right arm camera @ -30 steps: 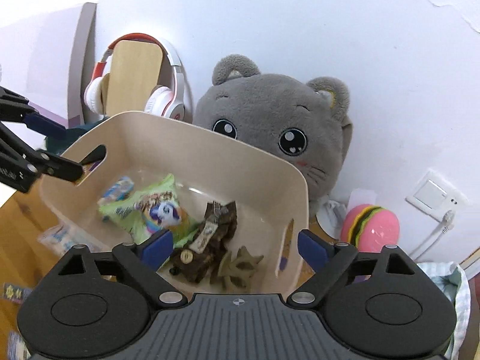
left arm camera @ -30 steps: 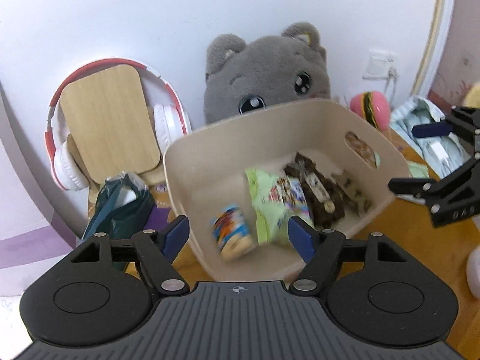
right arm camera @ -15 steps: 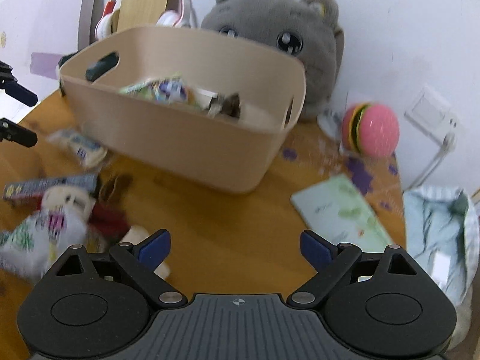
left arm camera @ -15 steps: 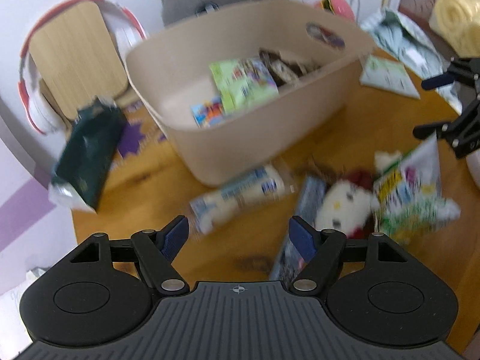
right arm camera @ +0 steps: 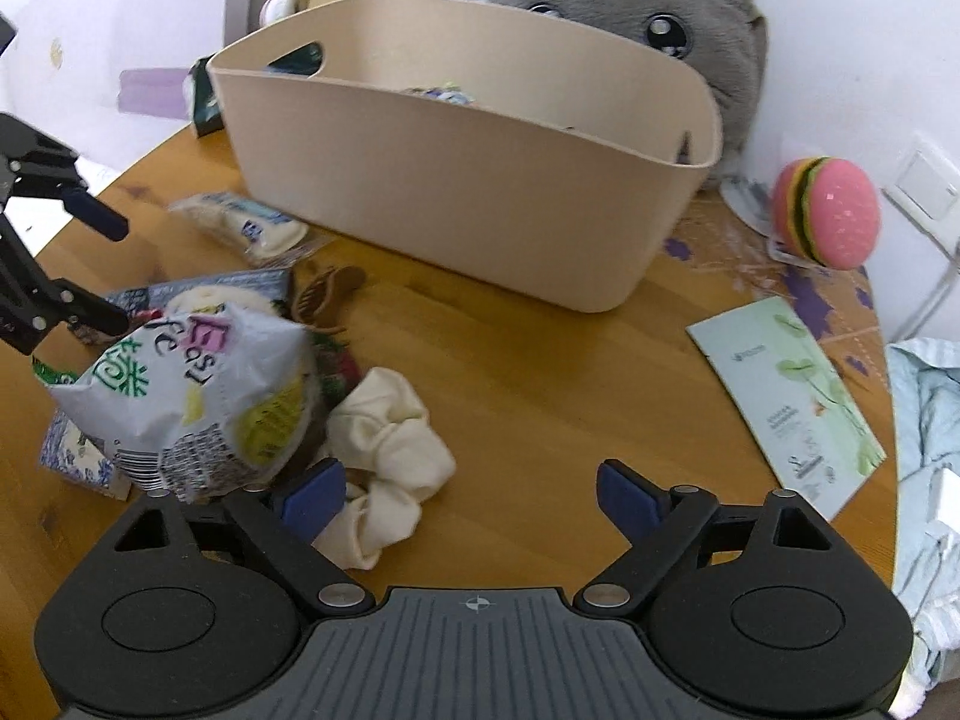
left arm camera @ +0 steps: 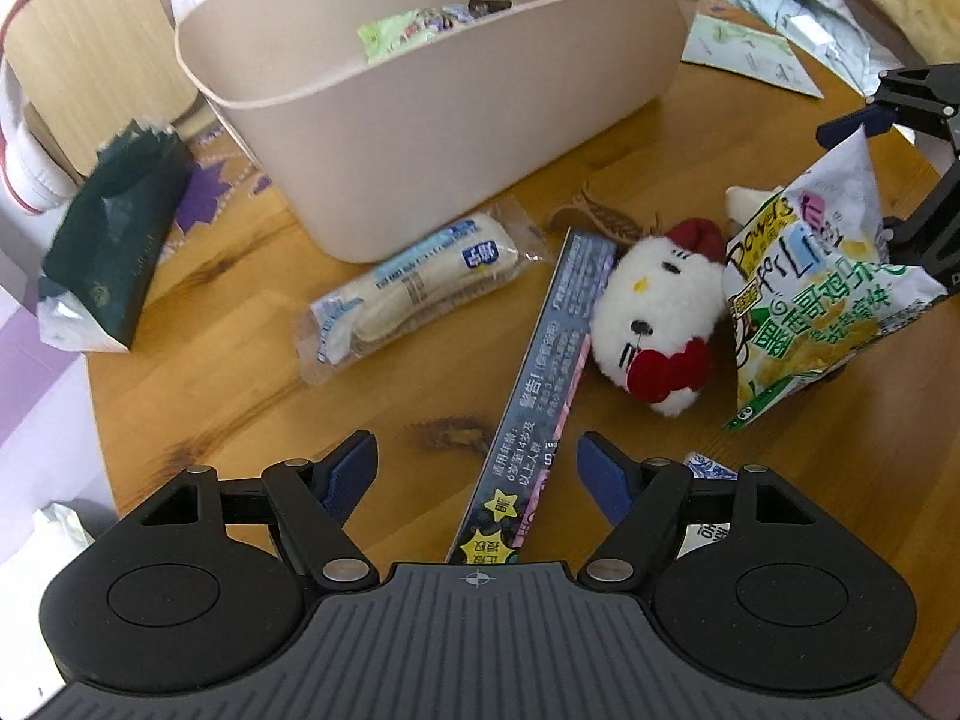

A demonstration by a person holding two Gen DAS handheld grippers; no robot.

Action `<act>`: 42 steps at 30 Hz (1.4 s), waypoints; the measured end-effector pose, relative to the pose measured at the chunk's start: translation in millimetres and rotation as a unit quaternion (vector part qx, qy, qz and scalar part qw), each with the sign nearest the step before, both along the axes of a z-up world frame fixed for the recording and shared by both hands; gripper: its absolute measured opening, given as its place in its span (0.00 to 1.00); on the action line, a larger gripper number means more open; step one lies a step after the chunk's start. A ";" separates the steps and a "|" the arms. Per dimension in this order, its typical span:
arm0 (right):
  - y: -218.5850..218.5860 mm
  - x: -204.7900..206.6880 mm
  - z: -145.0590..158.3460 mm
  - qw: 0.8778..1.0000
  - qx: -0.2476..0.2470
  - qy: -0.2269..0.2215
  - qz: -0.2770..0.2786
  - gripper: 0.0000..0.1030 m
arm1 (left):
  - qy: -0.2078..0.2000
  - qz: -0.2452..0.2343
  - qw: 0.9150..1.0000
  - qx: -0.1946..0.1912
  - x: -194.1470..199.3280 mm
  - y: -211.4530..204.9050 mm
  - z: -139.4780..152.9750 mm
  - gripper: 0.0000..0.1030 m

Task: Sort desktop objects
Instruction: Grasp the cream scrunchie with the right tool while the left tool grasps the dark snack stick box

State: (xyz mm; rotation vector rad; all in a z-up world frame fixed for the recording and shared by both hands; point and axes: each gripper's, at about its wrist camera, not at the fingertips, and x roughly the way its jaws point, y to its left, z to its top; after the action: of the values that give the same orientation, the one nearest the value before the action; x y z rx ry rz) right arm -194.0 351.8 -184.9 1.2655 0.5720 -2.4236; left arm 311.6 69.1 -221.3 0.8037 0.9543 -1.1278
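Both my tongs had swung down off the beige bin [left arm camera: 456, 114] to the clutter, jaws wide, empty. The flat box [left arm camera: 540, 384] lay between the left gripper [left arm camera: 477, 468] fingers; scrunchie [right arm camera: 390, 450] by the right gripper [right arm camera: 471, 492].

The chip bag [left arm camera: 822, 294], standing just right of the white plush toy [left arm camera: 657, 315], carries the Latin word "Power's" near its top and large green Chinese characters below, of which "墨西哥鸡" can be made out. From the right wrist view its back shows a barcode and fine print too small to read. The long flat box [left arm camera: 540, 384], left of the plush toy, bears "警告!" and "适用年龄: 6岁至14岁及以上人群". The wrapped bread roll [left arm camera: 414, 294], further left, has a blue label whose characters are too blurred to read.
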 end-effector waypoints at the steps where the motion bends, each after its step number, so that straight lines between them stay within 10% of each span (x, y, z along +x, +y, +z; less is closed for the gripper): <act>1: -2.2 -0.7 -2.4 1.000 0.000 -0.004 0.001 0.85 | 0.002 0.001 1.000 0.003 0.4 -1.1 -2.4 0.73; 12: -10.9 -8.7 -20.9 0.999 -0.016 -0.042 0.004 0.69 | 0.009 -0.028 1.000 0.005 -4.1 -11.2 -18.9 0.68; 20: -11.1 -6.9 -23.6 0.997 -0.041 -0.061 0.014 0.17 | 0.026 -0.054 0.998 -0.009 -7.7 -12.2 -16.7 0.33; 42: 25.5 33.7 17.2 0.999 -0.040 -0.026 0.005 0.12 | 0.021 -0.065 0.997 -0.028 -21.9 14.0 15.6 0.23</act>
State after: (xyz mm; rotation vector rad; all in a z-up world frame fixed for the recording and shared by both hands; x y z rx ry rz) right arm -160.2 377.3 -167.7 1.2855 0.4607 -2.3741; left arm 289.7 83.1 -205.7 0.8082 0.9104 -1.2828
